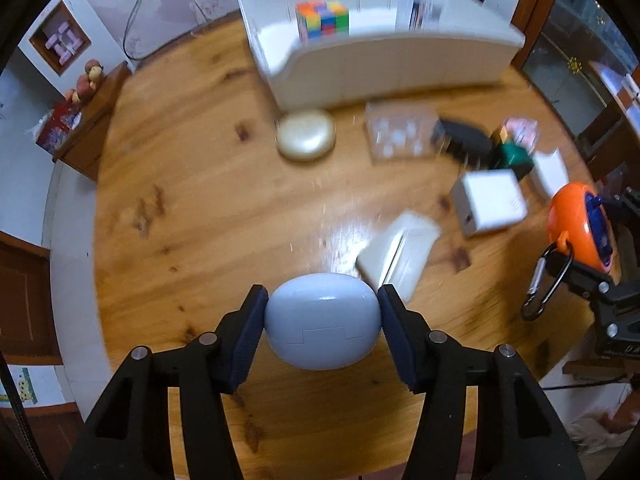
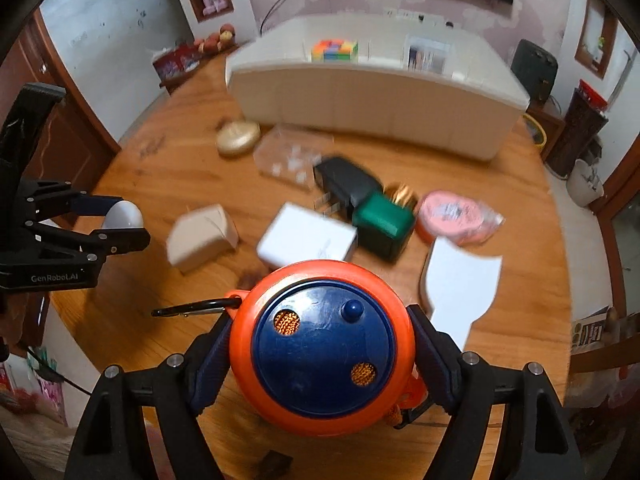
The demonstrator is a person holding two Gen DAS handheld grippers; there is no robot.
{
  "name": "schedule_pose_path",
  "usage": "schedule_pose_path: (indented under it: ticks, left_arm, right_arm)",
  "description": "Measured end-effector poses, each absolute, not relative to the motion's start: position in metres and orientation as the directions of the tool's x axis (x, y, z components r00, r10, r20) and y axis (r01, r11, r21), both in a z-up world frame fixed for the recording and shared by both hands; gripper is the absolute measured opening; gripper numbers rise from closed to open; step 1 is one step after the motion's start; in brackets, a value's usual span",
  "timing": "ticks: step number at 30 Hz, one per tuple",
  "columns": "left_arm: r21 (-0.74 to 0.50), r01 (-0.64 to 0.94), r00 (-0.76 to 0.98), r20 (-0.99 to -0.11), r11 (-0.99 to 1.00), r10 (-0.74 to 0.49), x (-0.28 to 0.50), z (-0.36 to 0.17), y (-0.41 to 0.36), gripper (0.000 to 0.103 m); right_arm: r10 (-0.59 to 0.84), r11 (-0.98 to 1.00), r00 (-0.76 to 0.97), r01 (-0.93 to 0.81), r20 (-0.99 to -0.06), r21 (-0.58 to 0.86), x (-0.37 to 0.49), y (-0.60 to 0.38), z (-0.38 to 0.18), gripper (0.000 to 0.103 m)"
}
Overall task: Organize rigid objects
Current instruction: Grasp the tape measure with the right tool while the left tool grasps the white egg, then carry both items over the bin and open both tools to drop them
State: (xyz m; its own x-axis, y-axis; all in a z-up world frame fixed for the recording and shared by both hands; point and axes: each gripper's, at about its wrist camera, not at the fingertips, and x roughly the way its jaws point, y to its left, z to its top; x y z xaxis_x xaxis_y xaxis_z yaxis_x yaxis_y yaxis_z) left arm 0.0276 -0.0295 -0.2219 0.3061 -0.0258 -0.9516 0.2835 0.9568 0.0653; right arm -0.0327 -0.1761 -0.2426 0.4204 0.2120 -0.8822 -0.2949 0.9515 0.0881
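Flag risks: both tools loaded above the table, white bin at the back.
1. The left tool pinches the smooth pale-blue egg-shaped case only at its rounded ends; it could squirt out.
2. The right tool grips the round orange-and-blue reel by its curved rim, and the dangling black carabiner might snag.
3. The white compartment bin already holds a multicoloured cube; a drop could knock it.

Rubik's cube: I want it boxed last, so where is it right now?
The Rubik's cube sits inside the long white bin at the table's far edge, in its left part, seen in both wrist views.
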Motion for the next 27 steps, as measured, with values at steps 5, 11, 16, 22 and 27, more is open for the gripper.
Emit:
schedule_pose_path:
  ticks: [5,11,16,22,27]
  left_arm:
    - [0.046,0.278,0.377,-0.924,0.96,-0.065,0.046,-0.164,-0.035,0.06]
    - [0.0,0.255,0.492,-0.861,0.967,-0.129,0.085,-0.084,-0.043,0.06]
    - [-0.002,0.239,0.542,-0.829,0.971,-0.135,0.124,-0.059,-0.053,0.06]
    - [-0.007,0.201,0.548,-0.828,0.98,-0.118,0.177,-0.072,-0.063,0.06]
    - [-0.02,0.143,0.519,-0.85,0.99,-0.092,0.212,-0.103,-0.063,0.06]
  right_arm:
    - [0.221,0.96,0.489,-0.264,-0.844,0.098,-0.019,-0.176,-0.189,0.081]
    - [0.219,0.962,0.568,-0.262,-0.794,0.078,0.012,-0.174,-0.126,0.081]
    - [0.202,0.965,0.603,-0.258,-0.772,0.051,0.047,-0.185,-0.089,0.081]
    - [0.159,0.97,0.592,-0.241,-0.79,0.015,0.114,-0.19,-0.099,0.081]
    - [0.125,0.975,0.526,-0.222,-0.841,0.006,0.165,-0.197,-0.139,0.081]
